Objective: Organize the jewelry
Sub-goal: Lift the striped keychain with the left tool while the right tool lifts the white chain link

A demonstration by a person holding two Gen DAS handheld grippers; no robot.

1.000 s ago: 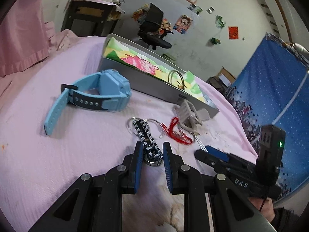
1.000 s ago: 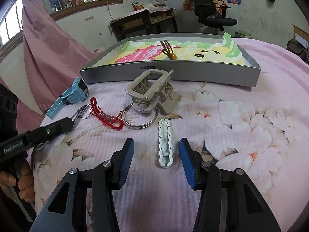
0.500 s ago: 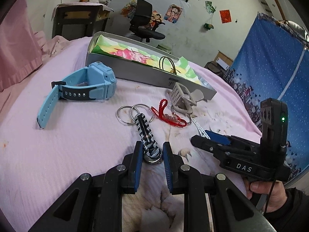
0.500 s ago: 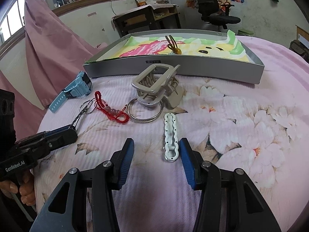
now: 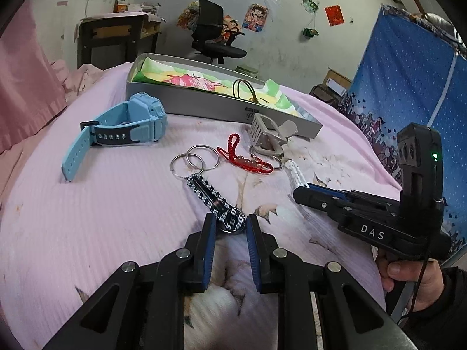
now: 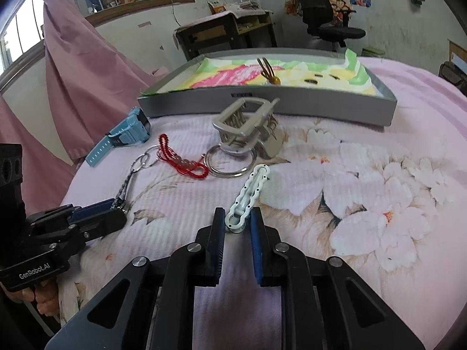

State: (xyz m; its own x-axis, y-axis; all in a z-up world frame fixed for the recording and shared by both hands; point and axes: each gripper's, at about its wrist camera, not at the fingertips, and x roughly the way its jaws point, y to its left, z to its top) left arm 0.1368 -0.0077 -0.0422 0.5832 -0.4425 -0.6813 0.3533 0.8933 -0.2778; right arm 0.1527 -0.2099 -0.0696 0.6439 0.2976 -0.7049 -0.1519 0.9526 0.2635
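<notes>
We grip a braided black-and-white keychain strap (image 5: 214, 197) in our left gripper (image 5: 230, 226), blue ribbed pads clamped on its near end, metal rings trailing ahead. Our right gripper (image 6: 238, 221) is closing around the near end of a slim white perforated hair clip (image 6: 248, 195). Beyond both lie a red beaded cord (image 6: 181, 160), a beige claw clip (image 6: 245, 125), a chunky blue watch (image 5: 128, 122) and a shallow grey tray (image 6: 262, 105) on soft pink floral bedding (image 6: 364, 189).
</notes>
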